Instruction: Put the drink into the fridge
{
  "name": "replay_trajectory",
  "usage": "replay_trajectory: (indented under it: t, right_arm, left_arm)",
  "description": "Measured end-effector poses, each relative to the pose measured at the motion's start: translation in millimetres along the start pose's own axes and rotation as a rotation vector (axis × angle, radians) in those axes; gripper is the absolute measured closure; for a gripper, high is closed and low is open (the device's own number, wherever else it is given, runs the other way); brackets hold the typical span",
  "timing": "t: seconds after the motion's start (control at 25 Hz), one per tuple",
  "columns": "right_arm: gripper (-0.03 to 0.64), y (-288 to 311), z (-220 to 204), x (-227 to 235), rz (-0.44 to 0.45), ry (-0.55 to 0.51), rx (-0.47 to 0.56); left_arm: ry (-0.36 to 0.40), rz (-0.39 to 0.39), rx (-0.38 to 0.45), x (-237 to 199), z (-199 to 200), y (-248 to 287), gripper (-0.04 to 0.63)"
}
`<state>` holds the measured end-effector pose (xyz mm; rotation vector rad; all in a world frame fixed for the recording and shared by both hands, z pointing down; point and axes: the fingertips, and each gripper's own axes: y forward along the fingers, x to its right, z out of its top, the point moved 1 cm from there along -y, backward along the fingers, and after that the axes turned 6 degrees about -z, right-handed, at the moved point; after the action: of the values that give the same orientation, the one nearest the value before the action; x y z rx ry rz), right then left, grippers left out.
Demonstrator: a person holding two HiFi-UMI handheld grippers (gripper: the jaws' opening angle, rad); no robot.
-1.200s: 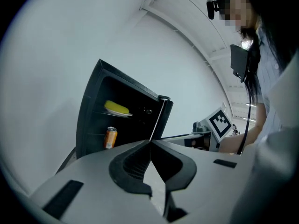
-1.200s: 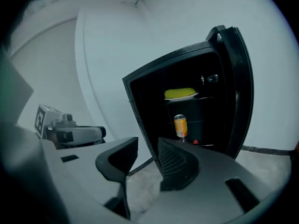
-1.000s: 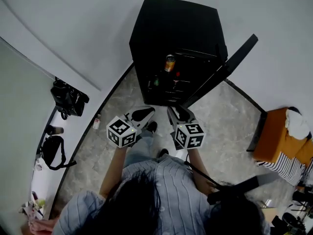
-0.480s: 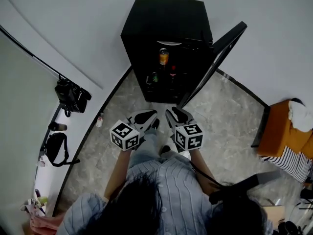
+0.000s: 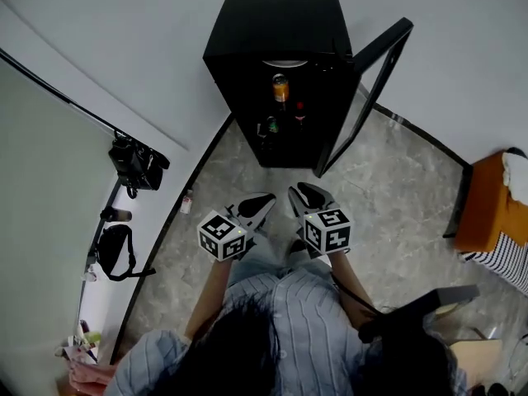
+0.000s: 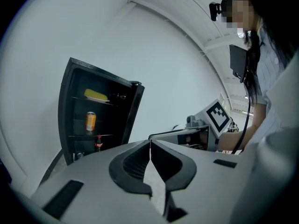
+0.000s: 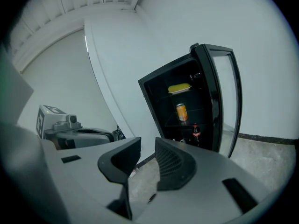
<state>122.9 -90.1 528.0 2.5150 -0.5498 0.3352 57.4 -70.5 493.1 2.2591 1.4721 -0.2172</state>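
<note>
A black fridge (image 5: pixel 276 48) stands against the wall with its glass door (image 5: pixel 367 97) swung open to the right. On a shelf inside it stands an orange drink can (image 5: pixel 280 89) (image 6: pixel 90 122) (image 7: pixel 181 112). A small cola bottle (image 7: pixel 195 133) (image 6: pixel 98 143) sits one shelf lower, and something yellow (image 7: pixel 179 88) lies on the top shelf. My left gripper (image 5: pixel 262 205) (image 6: pixel 150 142) is shut and empty. My right gripper (image 5: pixel 307 195) (image 7: pixel 147 146) has a narrow gap and its jaws are closing on nothing. Both are held side by side well short of the fridge.
Black bags (image 5: pixel 137 165) (image 5: pixel 112 251) lie along the left wall. An orange seat (image 5: pixel 488 209) with striped cloth stands at the right. The person's own body and a black strap (image 5: pixel 412 313) fill the lower frame. Grey stone floor (image 5: pixel 388 196) lies between me and the fridge.
The fridge now sits farther from both grippers, which have dropped lower in the head view. Both grippers stay side by side and empty.
</note>
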Motion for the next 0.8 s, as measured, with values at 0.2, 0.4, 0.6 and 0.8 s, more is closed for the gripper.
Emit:
replay_trajectory:
  t: [0.2,0.4,0.6,0.8]
  right_arm:
    - [0.518,2,0,1,-0.025,0.032,0.010]
    - [0.520,3,0,-12,-0.034,0.070,0.014]
    - [0.522,5,-14,-47,-0.024,0.061,0.001]
    - [0.523,8,-31,-99,-0.003,0.027,-0.006]
  left_arm:
    - [0.018,-0.043,-0.024,7,1,4,0.583]
    - [0.034,-0.079,-0.048,17,0,-8,0.583]
    - [0.035,-0.073,-0.073,20,-16,-44,0.583]
    - [0.018,-0.042,-0.062,17,-36,-100,0.583]
